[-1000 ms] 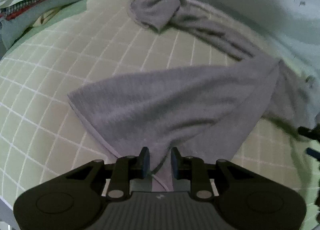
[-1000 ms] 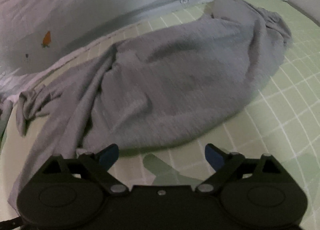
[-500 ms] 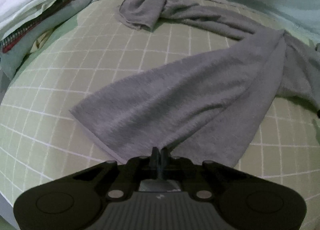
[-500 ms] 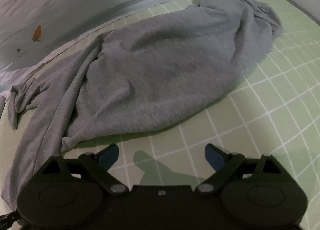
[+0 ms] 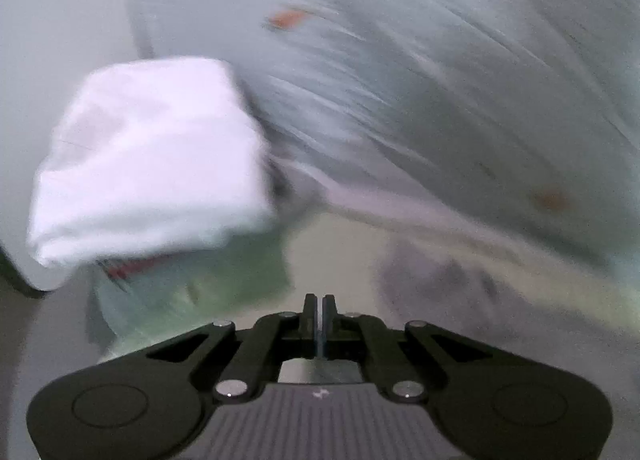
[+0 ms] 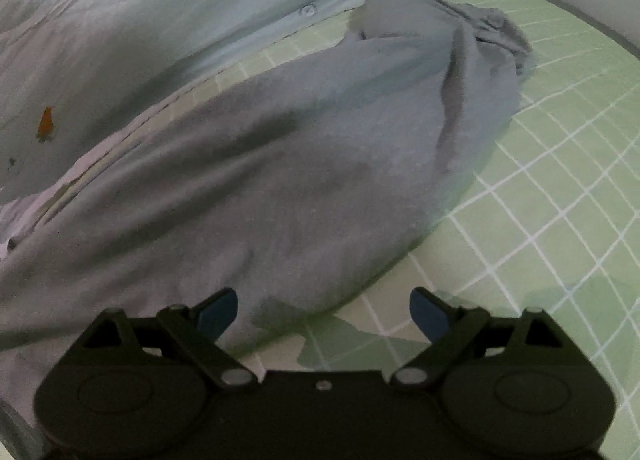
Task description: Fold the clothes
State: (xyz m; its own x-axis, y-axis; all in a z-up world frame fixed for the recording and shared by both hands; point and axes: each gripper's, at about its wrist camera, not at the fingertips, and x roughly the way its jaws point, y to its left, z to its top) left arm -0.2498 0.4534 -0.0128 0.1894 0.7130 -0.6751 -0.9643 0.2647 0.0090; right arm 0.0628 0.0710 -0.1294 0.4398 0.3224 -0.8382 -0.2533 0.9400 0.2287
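Nowhere is any legible writing visible. Ahead of the wide-spread right gripper (image 6: 324, 310), the grey garment (image 6: 300, 164) lies rumpled on a green grid-patterned sheet (image 6: 560, 188), a pale blue duvet (image 6: 180, 12) beyond it. Blur smears the left view: the left gripper (image 5: 319, 312) is pressed together, whether on cloth is unclear, white folded laundry (image 5: 152, 156) ahead-left.

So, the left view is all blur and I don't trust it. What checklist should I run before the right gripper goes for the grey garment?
1. Right gripper open: ok, fingers spread wide.
2. Grey garment within its line: ok, the near edge lies just ahead of the fingertips.
3. Garment flat: not ok, it is bunched and wrinkled on the green checked sheet.
4. Left gripper shut: ok, fingers together.
5. Left gripper holding cloth: cannot tell, nothing shows between the fingers and the view is smeared.
6. White folded stack out of the way: cannot tell, too blurred.
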